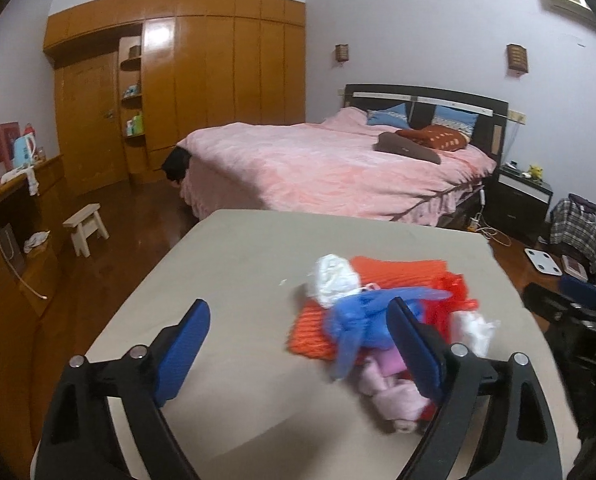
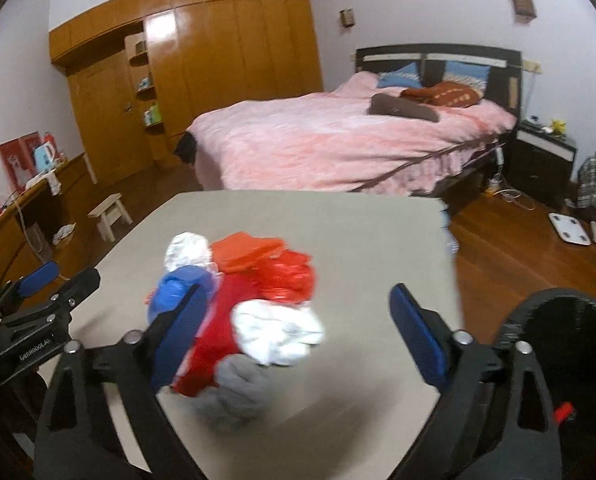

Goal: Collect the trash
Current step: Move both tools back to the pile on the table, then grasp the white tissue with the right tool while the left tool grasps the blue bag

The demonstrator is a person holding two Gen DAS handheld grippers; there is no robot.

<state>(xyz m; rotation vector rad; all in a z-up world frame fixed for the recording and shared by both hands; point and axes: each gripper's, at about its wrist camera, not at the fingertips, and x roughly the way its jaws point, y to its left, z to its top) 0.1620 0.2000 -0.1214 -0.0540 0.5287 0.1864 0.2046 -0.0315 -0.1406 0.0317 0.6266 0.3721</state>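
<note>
Crumpled red, blue and white plastic-bag trash (image 2: 258, 312) is lying low-centre on the beige bench (image 2: 358, 240); we are holding both the left claw (image 1: 300, 332) and right claw (image 2: 294, 318) wide, the right nearer.

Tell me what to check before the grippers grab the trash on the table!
1. Left gripper open: ok, nothing between its fingers.
2. Right gripper open: ok, white bag sits between its fingers, not pinched.
3. Trash pile all on the table: ok.
4. Grippers apart from each other: ok.
5. Pieces tangled together: cannot tell, the pile is blurred.
6. Bin to drop trash into: cannot tell; a dark round thing sits at the right edge.
</note>
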